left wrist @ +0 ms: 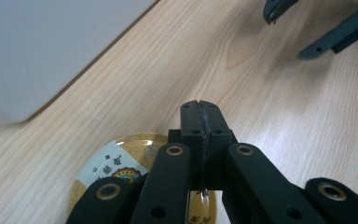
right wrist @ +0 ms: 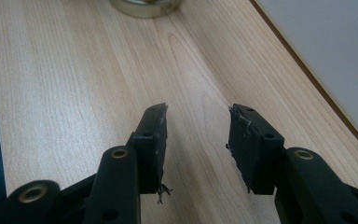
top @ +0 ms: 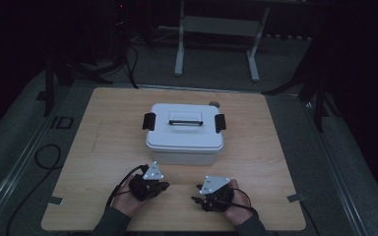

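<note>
A white lidded box (top: pixel 184 130) with black side latches and a top handle stands in the middle of the wooden table (top: pixel 103 147). My left gripper (top: pixel 165 186) is in front of its left corner, pointing right, jaws shut with nothing between them (left wrist: pixel 200 105). A small round gold tin (left wrist: pixel 116 161) with a printed label lies on the table beneath it. My right gripper (top: pixel 196 193) faces it from the right, a short gap away. Its jaws stand open over bare wood (right wrist: pixel 197 111). The tin (right wrist: pixel 144 7) shows far ahead of them.
The box's white wall runs close by both grippers (left wrist: pixel 42 42) (right wrist: pixel 335 51). A small grey round object (top: pixel 214 104) sits just behind the box. Wood lies open left and right of the box. A white frame (top: pixel 216 29) stands on the floor beyond the table.
</note>
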### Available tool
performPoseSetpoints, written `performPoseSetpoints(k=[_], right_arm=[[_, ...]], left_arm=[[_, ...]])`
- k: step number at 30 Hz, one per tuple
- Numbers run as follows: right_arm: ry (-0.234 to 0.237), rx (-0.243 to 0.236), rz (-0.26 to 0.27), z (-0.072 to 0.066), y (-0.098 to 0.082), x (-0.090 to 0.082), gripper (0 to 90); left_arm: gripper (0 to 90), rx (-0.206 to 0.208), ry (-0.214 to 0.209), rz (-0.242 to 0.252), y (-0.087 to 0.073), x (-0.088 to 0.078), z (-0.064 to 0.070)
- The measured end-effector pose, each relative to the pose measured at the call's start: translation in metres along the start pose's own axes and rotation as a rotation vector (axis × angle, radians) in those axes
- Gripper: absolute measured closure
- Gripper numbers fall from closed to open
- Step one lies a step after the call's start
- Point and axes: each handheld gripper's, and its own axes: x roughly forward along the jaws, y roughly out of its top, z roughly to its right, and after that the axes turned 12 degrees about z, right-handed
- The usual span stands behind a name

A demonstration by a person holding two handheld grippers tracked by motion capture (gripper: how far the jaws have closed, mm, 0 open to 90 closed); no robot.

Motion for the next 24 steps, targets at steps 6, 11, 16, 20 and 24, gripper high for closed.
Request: performPoseSetpoints(k=[6,11,16,20,24], right_arm=[[0.003,-0.002,0.002,0.000,0.000,0.000,56.3],[0.004,-0.003,0.000,0.001,0.000,-0.001,56.2],[0.000,0.000,0.000,0.002,0.000,-0.002,56.2],[-0.003,0.000,-0.003,0.003,-0.001,-0.003,56.1],[-0.011,0.004,0.002,0.005,-0.001,-0.005,55.6]], left_arm=[[89.9,-0.014,0.028,-0.012,-0.008,-0.013,-0.004],[89.9,-0.037,0.057,-0.011,-0.014,-0.023,-0.011],[89.9,-0.062,0.088,-0.017,-0.019,-0.031,-0.019],[89.9,-0.077,0.113,-0.029,-0.021,-0.034,-0.022],[89.8,-0.084,0.127,0.003,-0.019,-0.038,-0.026]])
